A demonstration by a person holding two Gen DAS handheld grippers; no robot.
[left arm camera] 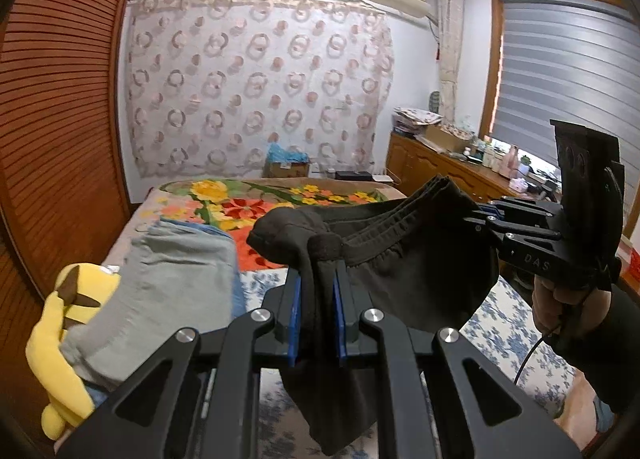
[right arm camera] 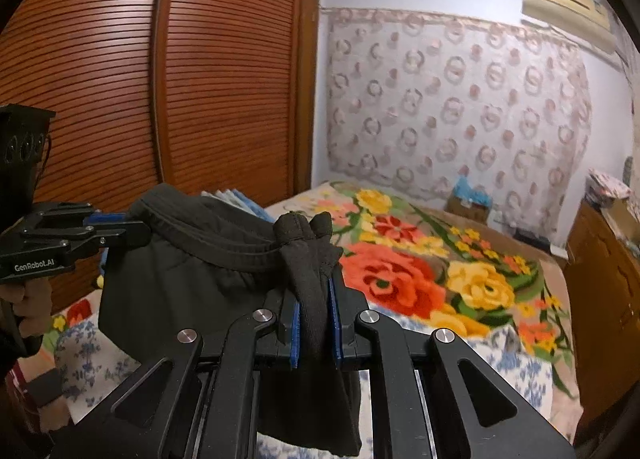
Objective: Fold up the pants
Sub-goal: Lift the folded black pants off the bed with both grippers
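Note:
The black pants [left arm camera: 416, 275] hang in the air above the bed, held by both grippers at the elastic waistband. My left gripper [left arm camera: 316, 283] is shut on one bunched end of the waistband. My right gripper [left arm camera: 476, 219] grips the other end at the right of the left wrist view. In the right wrist view my right gripper [right arm camera: 314, 299] is shut on the bunched black cloth, the pants [right arm camera: 192, 283] sag to the left, and my left gripper [right arm camera: 116, 225] clamps the far end. The legs hang below, partly hidden by the gripper bodies.
A bed with a floral blanket [right arm camera: 420, 271] and a blue-flowered sheet [left arm camera: 512, 331] lies below. Folded grey clothes [left arm camera: 172, 287] and a yellow plush toy [left arm camera: 60, 351] sit at its left. A slatted wooden wardrobe [right arm camera: 120, 99] stands left; a wooden cabinet [left arm camera: 440, 167] stands right.

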